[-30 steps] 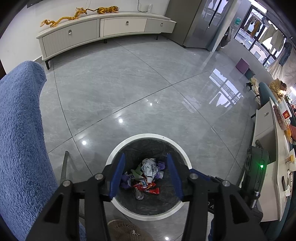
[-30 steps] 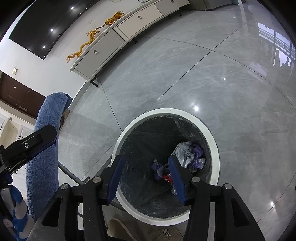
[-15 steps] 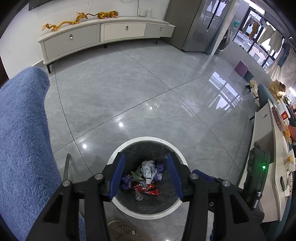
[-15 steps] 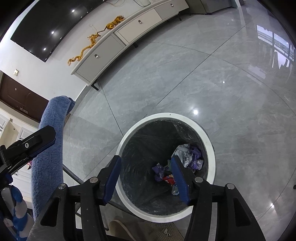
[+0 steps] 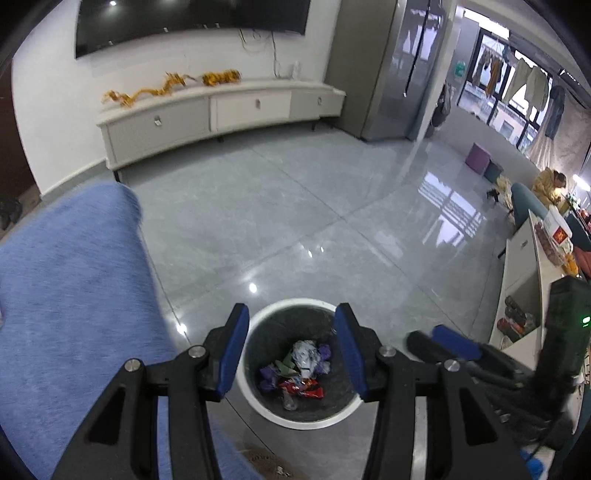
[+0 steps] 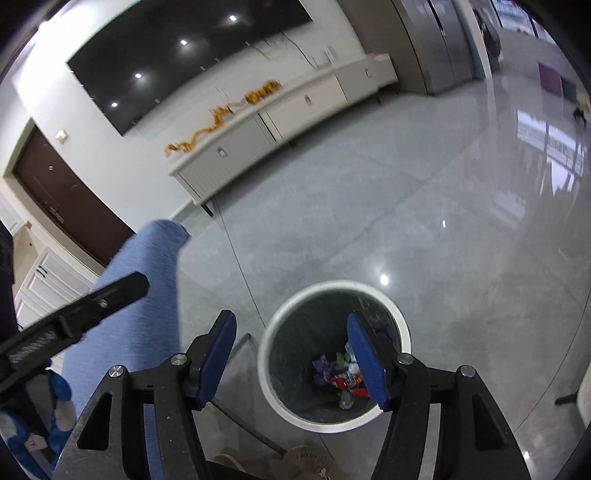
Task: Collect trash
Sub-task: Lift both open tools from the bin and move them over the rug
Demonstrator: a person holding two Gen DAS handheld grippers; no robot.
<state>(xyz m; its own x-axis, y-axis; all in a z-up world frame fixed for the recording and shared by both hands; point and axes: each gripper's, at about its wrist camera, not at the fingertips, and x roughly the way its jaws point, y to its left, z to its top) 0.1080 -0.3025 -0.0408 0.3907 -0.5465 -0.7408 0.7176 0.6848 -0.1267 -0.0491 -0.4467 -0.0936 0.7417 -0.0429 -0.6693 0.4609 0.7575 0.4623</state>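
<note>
A round bin with a white rim [image 5: 291, 303] and a dark liner stands on the grey floor below both grippers. Inside lies trash [image 5: 301, 369]: crumpled white paper, purple scraps and a red wrapper. My left gripper [image 5: 291, 352] hangs above the bin, open, with nothing between its blue pads. My right gripper [image 6: 291, 356] is also above the bin rim [image 6: 263, 365]; its jaws are opening and hold nothing. The trash [image 6: 341, 376] shows past its right pad. One right finger [image 5: 456, 343] shows in the left wrist view, and one left finger [image 6: 92, 302] in the right wrist view.
A blue fleecy cover [image 5: 74, 295] fills the left side close to the grippers. A glass edge on a metal frame [image 6: 243, 417] runs beside the bin. A white low cabinet [image 5: 221, 114] and a dark wall screen [image 5: 184, 22] stand far back. A white desk [image 5: 524, 280] is at right.
Both grippers have risen away from the bin, which now looks smaller and lower in both views. The right gripper's jaws have widened. The left jaws kept their gap.
</note>
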